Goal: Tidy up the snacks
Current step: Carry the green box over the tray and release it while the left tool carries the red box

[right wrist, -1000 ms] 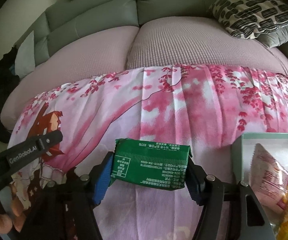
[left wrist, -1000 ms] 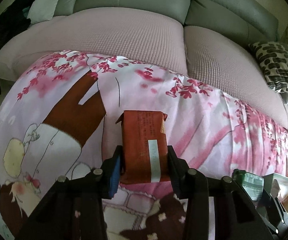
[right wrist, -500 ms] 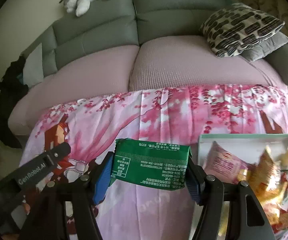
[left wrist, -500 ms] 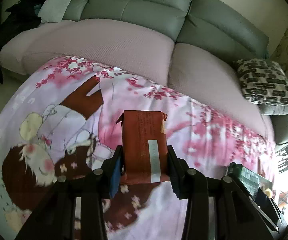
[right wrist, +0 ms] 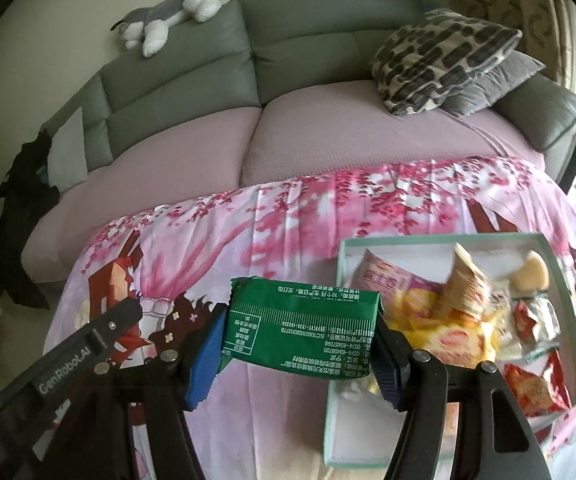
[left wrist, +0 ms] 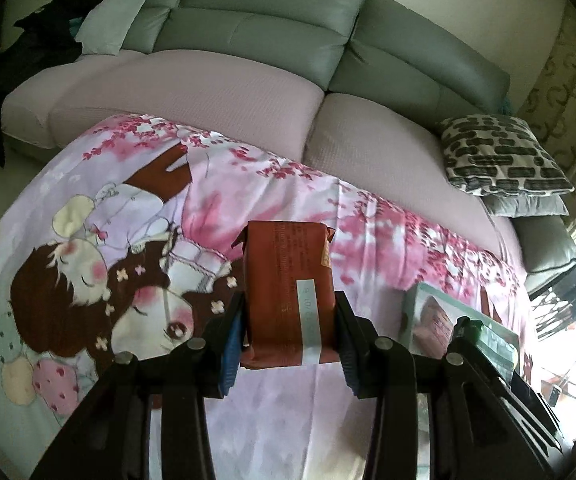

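Left gripper clamped on a red-brown snack packet, held upright above the pink cherry-blossom cartoon sheet; right gripper clamped on a green snack packet, held crosswise just beside the mint-rimmed snack box. Inside that box, a jumble of assorted snack wrappers. Behind the sheet, a grey sofa with pink seat covers, a patterned cushion and a plush toy along its backrest.

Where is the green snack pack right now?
In the right wrist view, the green snack pack sits clamped in the right gripper, just left of the snack box on the pink cartoon blanket.
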`<state>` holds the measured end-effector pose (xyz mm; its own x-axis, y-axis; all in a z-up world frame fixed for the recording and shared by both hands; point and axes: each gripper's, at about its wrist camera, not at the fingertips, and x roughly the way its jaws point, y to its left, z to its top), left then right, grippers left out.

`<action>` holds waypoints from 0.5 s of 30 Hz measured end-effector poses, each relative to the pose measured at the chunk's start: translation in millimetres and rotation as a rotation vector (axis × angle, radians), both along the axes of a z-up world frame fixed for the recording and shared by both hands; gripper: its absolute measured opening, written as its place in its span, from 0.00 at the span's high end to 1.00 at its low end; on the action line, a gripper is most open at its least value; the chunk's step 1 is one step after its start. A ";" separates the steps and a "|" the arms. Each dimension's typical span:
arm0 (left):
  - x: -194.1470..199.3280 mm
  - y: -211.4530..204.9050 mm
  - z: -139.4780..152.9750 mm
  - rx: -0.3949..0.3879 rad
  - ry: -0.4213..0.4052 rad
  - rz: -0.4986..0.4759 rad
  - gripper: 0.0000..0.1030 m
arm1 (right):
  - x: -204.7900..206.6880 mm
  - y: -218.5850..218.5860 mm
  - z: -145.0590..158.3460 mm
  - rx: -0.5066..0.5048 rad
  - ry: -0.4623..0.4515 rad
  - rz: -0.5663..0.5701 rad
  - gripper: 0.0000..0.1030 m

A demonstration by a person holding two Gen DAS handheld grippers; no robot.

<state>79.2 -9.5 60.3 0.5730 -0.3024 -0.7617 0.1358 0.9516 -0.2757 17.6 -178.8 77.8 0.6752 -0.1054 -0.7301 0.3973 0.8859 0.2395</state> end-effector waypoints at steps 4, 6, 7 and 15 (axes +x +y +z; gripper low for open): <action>-12.9 -12.1 -3.9 -0.006 0.000 -0.025 0.58 | -15.9 -8.4 -0.2 0.006 -0.006 -0.029 0.34; -18.1 -20.8 -5.8 0.007 -0.005 -0.049 0.58 | -22.8 -14.0 -0.7 0.010 -0.009 -0.048 0.34; -20.2 -23.7 -6.6 0.013 -0.007 -0.055 0.58 | -24.5 -15.6 -1.2 0.013 -0.010 -0.052 0.34; -29.1 -42.6 -10.6 0.052 -0.014 -0.100 0.58 | -35.7 -33.3 0.7 0.031 -0.034 -0.086 0.34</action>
